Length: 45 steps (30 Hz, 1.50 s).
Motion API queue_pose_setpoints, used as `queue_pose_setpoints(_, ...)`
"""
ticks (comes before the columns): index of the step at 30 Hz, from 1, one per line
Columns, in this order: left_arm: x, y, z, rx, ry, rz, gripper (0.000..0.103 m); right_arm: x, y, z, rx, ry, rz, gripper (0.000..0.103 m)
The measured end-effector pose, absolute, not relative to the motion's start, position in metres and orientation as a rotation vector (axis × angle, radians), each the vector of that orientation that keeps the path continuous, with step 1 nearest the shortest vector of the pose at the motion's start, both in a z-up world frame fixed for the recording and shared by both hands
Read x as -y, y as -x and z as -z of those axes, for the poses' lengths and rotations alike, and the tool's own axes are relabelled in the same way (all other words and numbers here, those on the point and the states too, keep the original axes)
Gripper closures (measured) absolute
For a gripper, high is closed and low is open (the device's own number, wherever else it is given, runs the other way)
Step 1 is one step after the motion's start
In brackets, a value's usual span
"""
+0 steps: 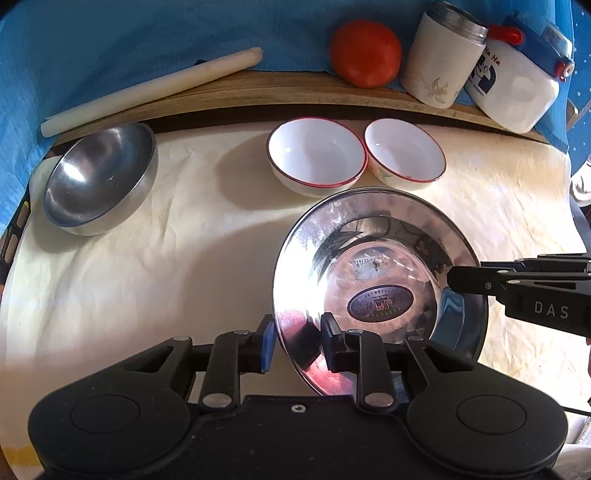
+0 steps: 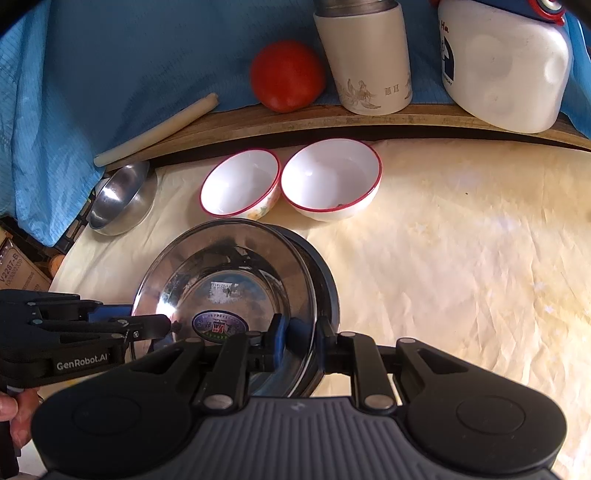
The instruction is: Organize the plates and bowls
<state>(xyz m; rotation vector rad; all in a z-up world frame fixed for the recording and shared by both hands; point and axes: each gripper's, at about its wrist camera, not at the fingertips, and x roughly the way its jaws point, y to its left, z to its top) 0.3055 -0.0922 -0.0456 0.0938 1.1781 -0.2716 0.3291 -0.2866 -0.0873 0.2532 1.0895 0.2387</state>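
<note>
Black jaws of the left gripper (image 1: 298, 343) straddle the near rim of a shiny steel plate (image 1: 380, 236), pads apart from the metal; two red-rimmed bowls (image 1: 317, 155) sit behind. From the right wrist, the right gripper (image 2: 301, 341) clamps the plate's opposite rim above a second plate (image 2: 325, 273). Lowering level should nest them cleanly.

This looks like a home kitchen corner or dining place. A table with a cream cloth (image 1: 147, 295) carries steel and ceramic tableware. At 12 o'clock runs a wooden board (image 1: 258, 96) with a rolling pin (image 1: 151, 88), a tomato (image 1: 365, 52), a thermos cup (image 1: 439, 59) and a white water jug (image 1: 517, 81). Behind hangs blue cloth (image 1: 147, 33). At 9 o'clock in the right wrist view stands a cardboard box (image 2: 18, 273).
</note>
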Motion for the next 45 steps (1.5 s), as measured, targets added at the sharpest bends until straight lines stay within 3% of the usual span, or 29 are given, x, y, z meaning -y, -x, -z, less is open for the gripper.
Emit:
queue_pose_setpoints(26, 0.100, -0.312, 0.058, -1.197, -0.094, 0.248, 0.071, 0.277, -0.332, 0.091, -1.074, -0.174, -0.238, 0.083)
queue_pose_setpoints(45, 0.095, -0.309, 0.057, -1.188, -0.042, 0.255, 0.066, 0.272, -0.329, 0.086, -1.058, -0.131, -0.238, 0.076)
